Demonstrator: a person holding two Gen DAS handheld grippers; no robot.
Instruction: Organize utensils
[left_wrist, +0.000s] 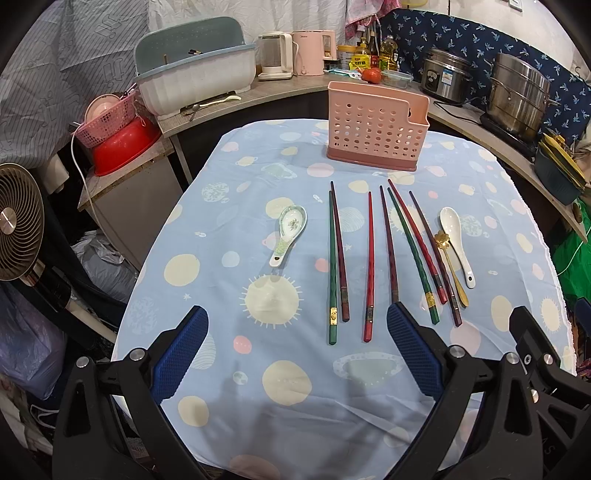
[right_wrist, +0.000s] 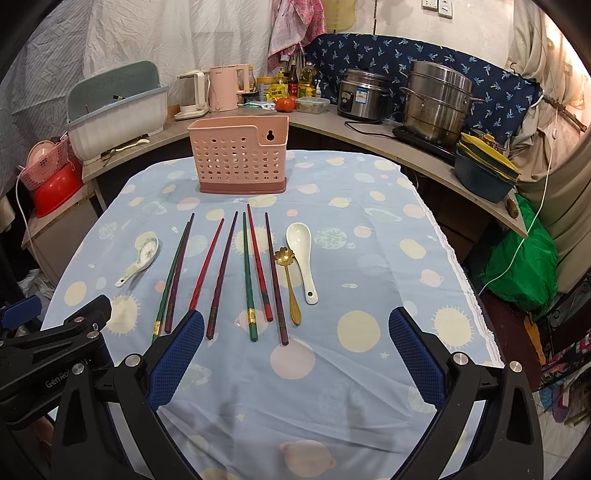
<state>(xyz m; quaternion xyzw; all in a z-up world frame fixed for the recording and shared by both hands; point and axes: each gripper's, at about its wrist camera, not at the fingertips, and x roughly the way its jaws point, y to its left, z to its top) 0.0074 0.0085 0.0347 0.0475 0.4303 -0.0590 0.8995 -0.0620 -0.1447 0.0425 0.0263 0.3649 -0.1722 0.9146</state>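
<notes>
A pink perforated utensil holder (left_wrist: 376, 127) (right_wrist: 240, 155) stands upright at the far side of the table. Several red, green and dark purple chopsticks (left_wrist: 369, 266) (right_wrist: 248, 277) lie side by side in front of it. A patterned ceramic spoon (left_wrist: 290, 230) (right_wrist: 140, 258) lies to their left. A white spoon (left_wrist: 456, 242) (right_wrist: 303, 254) and a small gold spoon (left_wrist: 450, 266) (right_wrist: 290, 284) lie to their right. My left gripper (left_wrist: 297, 325) and right gripper (right_wrist: 295, 328) hover open over the near table, both holding nothing.
The table wears a blue planet-print cloth (left_wrist: 280, 387) (right_wrist: 369, 258). A counter behind carries a dish rack (left_wrist: 195, 77), kettles (right_wrist: 207, 92), bottles, a rice cooker (right_wrist: 364, 96) and a steel pot (right_wrist: 437, 101). A fan (left_wrist: 18, 221) stands at the left.
</notes>
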